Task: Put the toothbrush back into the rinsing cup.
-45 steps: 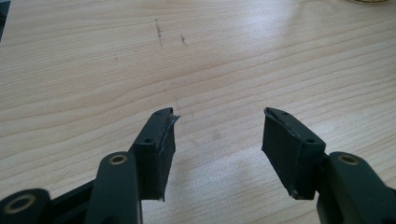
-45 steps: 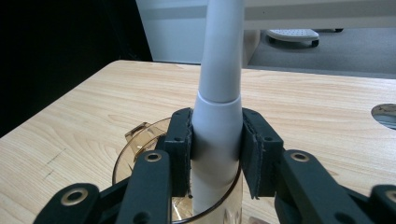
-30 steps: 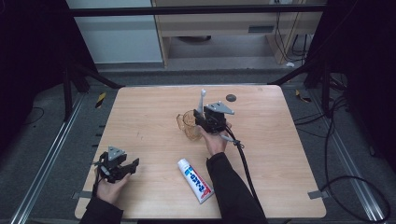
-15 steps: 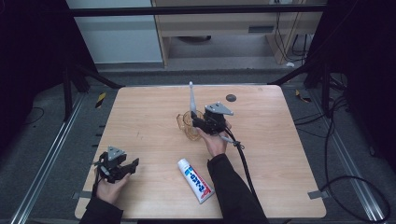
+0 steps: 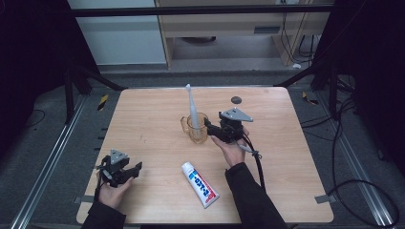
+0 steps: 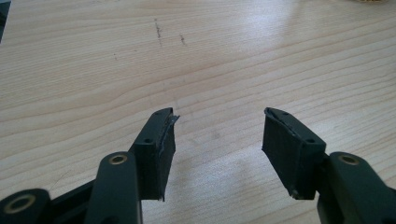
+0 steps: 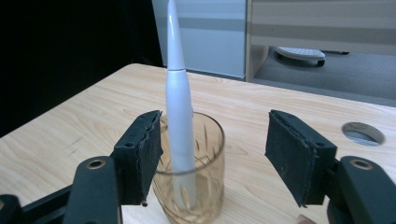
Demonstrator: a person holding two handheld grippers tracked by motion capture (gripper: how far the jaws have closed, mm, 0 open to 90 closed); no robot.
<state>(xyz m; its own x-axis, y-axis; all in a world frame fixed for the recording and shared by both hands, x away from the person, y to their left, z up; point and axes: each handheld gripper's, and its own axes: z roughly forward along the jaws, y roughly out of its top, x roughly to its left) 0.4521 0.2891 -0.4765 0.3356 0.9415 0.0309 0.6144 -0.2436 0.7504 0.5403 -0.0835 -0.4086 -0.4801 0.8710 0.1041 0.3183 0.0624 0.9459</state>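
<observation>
Amber glass cup stands upright near the middle of the wooden surface, handle on its left side in the high view. White electric toothbrush stands in the cup, head up, leaning slightly toward the cup's left wall; its base sits on the cup bottom in the right gripper view. Right gripper sits just right of the cup, pointing at it, grey plate on top, cable trailing back along the sleeve. Its jaws have just been opening and now stand wide; in the right gripper view the cup and toothbrush sit ahead of the gap, nearer the left jaw, and neither pad presses on them. Toothpaste tube, white with blue and red print, lies flat well in front of the cup toward the person, cap end pointing toward the cup. Left gripper is held low, well apart from the cup, at the near left part of the surface; jaws wide with nothing between them, only bare wood ahead of them in the left gripper view. A small dark round hole in the surface lies beyond the cup, to its right.
</observation>
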